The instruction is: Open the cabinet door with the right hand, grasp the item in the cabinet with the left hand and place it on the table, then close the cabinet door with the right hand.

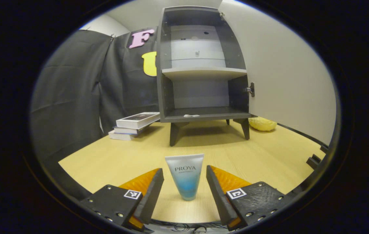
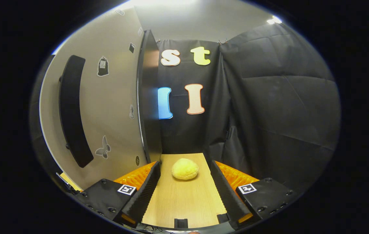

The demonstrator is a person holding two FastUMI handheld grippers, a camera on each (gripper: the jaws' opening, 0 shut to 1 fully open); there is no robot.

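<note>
**Tube on tabletop between spread left fingers; cabinet door open**

Left gripper view, near to far:
- Left gripper (image 1: 185, 187) spread wide, fingers low over the tabletop (image 1: 106, 159).
- Tube (image 1: 185, 175) stands cap-down on the tabletop, centred in the gap between the two fingers. Clear space on both sides; neither finger touches it. Tube is white at the top, fading to blue at the cap.
- Beyond the tube, bare wood-grain surface up to the cabinet (image 1: 200, 65), which stands on short legs.
- Cabinet door (image 1: 282, 74) swung open to the right, hinge visible at its inner edge. One shelf (image 1: 204, 72) divides the interior. A small white scrap (image 1: 191, 115) lies on the bottom board; cannot tell what it is.
- Stack of books (image 1: 132, 125) on the tabletop, just left of the cabinet's base.
- Yellow lump (image 1: 262, 124) on the tabletop behind the cabinet's right leg, under the open door.

Right gripper view, near to far:
- Right gripper (image 2: 184, 185) also spread wide, holding nothing.
- The yellow lump (image 2: 185, 169) lies on the tabletop (image 2: 181, 198) ahead, level with the fingertips, touching neither.
- Door's outer face (image 2: 113, 107) fills the left side, just beside the left finger; contact cannot be judged. It carries a long dark handle (image 2: 72, 110) and small stickers.
</note>
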